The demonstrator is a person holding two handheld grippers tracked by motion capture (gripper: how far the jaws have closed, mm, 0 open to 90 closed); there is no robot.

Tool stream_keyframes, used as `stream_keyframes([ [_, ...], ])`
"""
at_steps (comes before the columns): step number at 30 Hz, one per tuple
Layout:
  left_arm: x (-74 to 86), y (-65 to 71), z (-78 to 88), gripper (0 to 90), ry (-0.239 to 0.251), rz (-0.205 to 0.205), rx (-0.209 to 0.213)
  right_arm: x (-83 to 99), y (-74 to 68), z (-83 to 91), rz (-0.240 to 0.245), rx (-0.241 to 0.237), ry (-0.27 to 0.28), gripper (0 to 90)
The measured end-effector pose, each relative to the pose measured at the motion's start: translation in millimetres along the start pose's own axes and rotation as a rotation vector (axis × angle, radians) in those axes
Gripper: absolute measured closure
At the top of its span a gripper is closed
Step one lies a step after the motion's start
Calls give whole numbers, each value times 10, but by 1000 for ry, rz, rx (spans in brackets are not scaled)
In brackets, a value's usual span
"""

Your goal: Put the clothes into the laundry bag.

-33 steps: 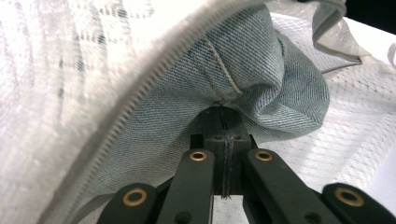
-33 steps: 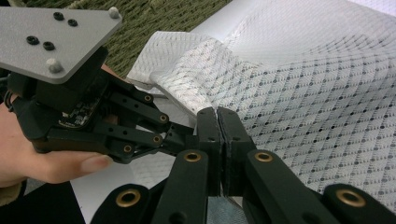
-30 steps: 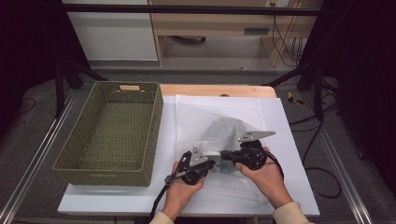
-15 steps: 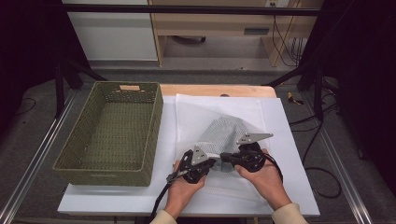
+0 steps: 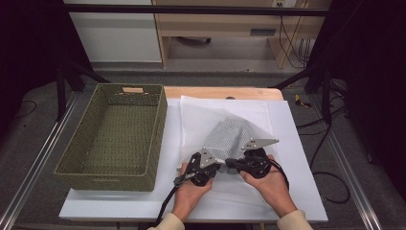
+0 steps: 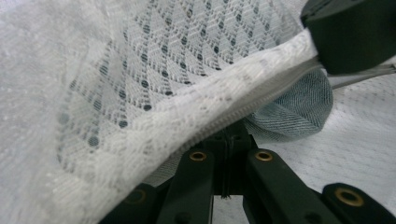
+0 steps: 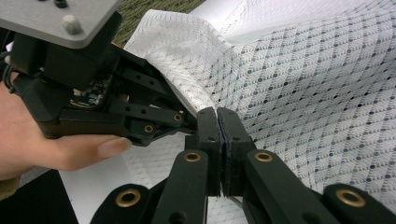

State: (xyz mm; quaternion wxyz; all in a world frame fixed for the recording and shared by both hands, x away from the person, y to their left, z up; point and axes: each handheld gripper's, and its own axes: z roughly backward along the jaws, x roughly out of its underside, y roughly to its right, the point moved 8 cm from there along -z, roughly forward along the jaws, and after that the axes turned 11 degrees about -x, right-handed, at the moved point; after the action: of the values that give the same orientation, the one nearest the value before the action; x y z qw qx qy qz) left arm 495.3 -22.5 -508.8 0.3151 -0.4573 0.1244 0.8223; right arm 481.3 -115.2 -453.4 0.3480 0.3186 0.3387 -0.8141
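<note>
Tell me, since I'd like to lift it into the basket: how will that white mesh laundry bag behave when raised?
The mesh bag likely hangs floppy: it already drapes and folds between the left tongs and right tongs. It probably weighs little, being thin see-through netting. Its zipper edge looks firmer, so a grip there probably won't slip.

Left gripper (image 6: 227, 154) jaw tips hidden under mesh laundry bag (image 6: 154, 93) zipper hem; near mesh blurred.
</note>
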Motion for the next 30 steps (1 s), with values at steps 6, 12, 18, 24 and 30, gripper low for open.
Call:
stream_keyframes([
  [6,-25,-3,-37,900,-2,-2,-6,6,10,22,-4,1,2,892],
  [12,-37,-13,-67,900,0,3,-13,26,8,18,-5,1,1,891],
  [18,-42,-29,-90,900,-3,-2,-19,40,-2,11,-1,-5,4,892],
  [24,-67,-55,-130,900,-6,-9,-27,53,-8,10,1,-5,1,891],
  [30,-85,-69,-156,900,-7,-11,-32,57,0,14,-6,-4,-2,892],
])
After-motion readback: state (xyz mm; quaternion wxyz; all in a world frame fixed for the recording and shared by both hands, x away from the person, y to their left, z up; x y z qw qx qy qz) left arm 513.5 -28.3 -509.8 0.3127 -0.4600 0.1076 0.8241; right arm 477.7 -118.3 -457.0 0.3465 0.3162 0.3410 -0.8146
